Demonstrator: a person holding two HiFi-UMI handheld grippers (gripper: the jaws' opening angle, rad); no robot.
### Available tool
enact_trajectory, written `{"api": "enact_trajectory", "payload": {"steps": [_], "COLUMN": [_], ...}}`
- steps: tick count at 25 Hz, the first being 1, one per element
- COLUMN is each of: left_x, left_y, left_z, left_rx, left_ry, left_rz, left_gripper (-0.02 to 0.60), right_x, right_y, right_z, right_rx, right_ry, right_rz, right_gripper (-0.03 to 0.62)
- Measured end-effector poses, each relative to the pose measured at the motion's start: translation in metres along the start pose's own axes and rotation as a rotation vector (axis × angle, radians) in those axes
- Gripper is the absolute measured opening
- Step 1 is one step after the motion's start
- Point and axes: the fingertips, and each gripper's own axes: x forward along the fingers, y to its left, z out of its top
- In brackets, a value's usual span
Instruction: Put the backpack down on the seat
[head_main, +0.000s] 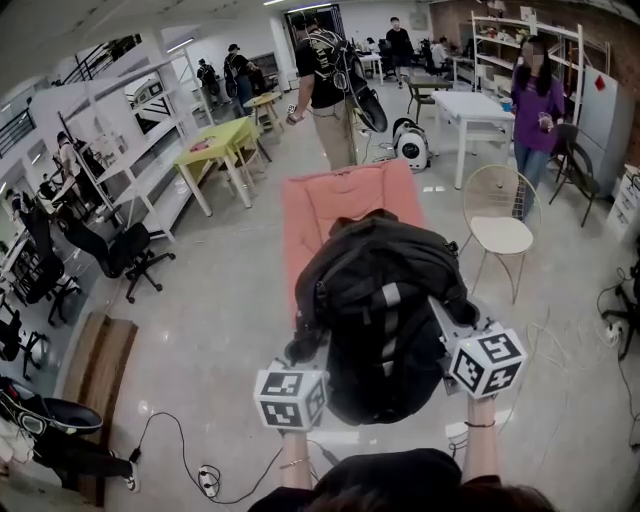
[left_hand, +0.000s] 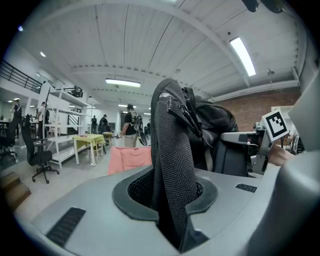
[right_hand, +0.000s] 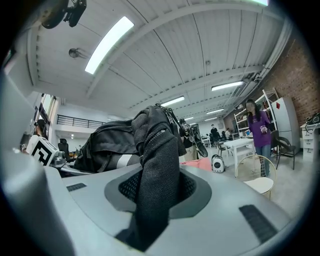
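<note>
A black backpack (head_main: 385, 310) hangs in front of me over the near end of a long salmon-pink seat (head_main: 340, 200); I cannot tell whether it touches the seat. My left gripper (head_main: 303, 352) is at its lower left, shut on a black mesh shoulder strap (left_hand: 172, 165) that runs up between the jaws of the left gripper (left_hand: 170, 200). On the right side, my right gripper (head_main: 452, 325) is shut on the other shoulder strap (right_hand: 157, 170), pinched in the right gripper (right_hand: 154, 200). The bag's body (right_hand: 107, 140) bulges behind that strap.
A cream round-backed chair (head_main: 500, 228) stands right of the seat, with a white table (head_main: 475, 105) and a person in purple (head_main: 538, 100) behind it. Another person (head_main: 325, 80) stands beyond the seat's far end. A yellow table (head_main: 220, 145), a black office chair (head_main: 120, 250) and floor cables (head_main: 200, 470) are on the left.
</note>
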Motion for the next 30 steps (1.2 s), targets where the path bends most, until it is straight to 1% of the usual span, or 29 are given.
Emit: {"api": "enact_trajectory", "payload": {"steps": [10, 16, 24, 30], "left_x": [0.026, 0.05, 0.104, 0.155], "left_y": [-0.011, -0.003, 0.026, 0.068], "left_z": [-0.002, -0.005, -0.015, -0.013], "left_rx": [-0.011, -0.018, -0.04, -0.058], "left_ry": [0.023, 0.048, 0.092, 0.113], "left_rz": [0.032, 0.036, 0.025, 0.0], "left_gripper": [0.098, 0.098, 0.098, 0.098], "right_x": [0.014, 0.039, 0.095, 0.154], "right_y": [-0.03, -0.045, -0.067, -0.078], "right_z": [-0.005, -0.012, -0.03, -0.038], "right_rx": [0.025, 0.047, 0.062, 0.071], "right_ry": [0.014, 0.029, 0.064, 0.096], "right_rz": [0.021, 0.022, 0.007, -0.012], "right_gripper": [0.1, 0.1, 0.1, 0.1]}}
